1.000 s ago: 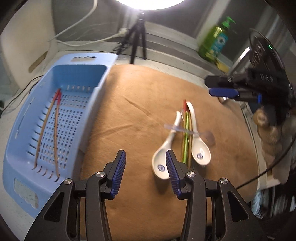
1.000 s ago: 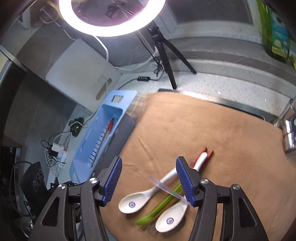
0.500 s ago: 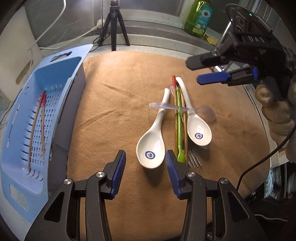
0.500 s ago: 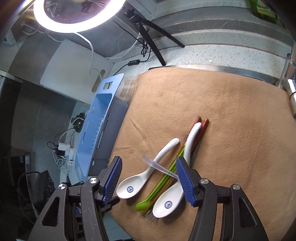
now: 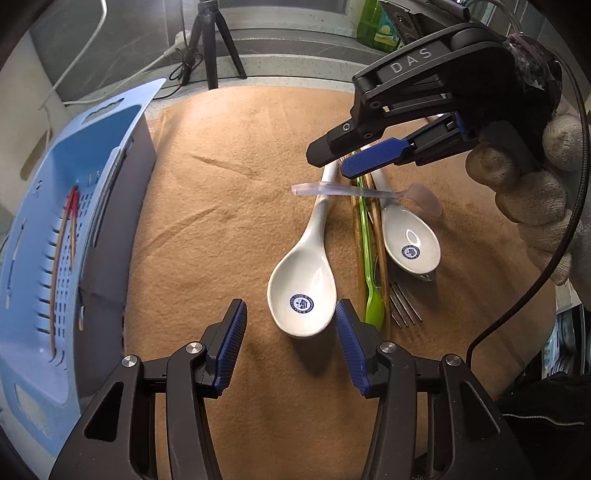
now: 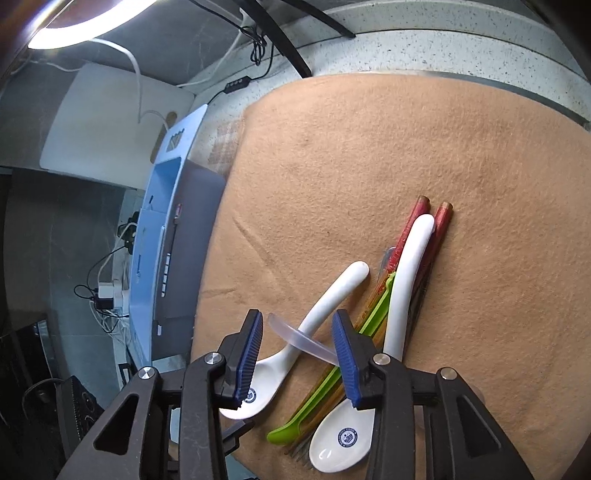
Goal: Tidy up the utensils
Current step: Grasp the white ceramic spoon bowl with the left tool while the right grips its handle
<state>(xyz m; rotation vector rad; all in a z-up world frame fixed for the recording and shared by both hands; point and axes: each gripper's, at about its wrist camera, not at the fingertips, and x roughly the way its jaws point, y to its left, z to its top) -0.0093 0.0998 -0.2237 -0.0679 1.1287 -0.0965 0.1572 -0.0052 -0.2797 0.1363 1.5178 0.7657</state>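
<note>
You worked at home kitchen counter rigged for filming. Speckled stone counter (image 6: 424,44) ran behind tan cloth (image 5: 240,184); green dish soap bottle (image 5: 376,26) stood at back edge. White cutting board (image 6: 110,125) leaned against dark wall, blue plastic drainer basket (image 5: 33,258) sat at counter's side. Soup spoons (image 5: 306,280), chopsticks (image 6: 439,229), fork (image 5: 404,306) lay on cloth. Ring light (image 6: 85,26) and tripod (image 5: 210,44) showed recording setup; power strip (image 6: 107,295), cables on floor.

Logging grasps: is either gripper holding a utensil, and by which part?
Nothing held. Left gripper open over a white spoon; right gripper closing around the clear spoon's handle.
</note>
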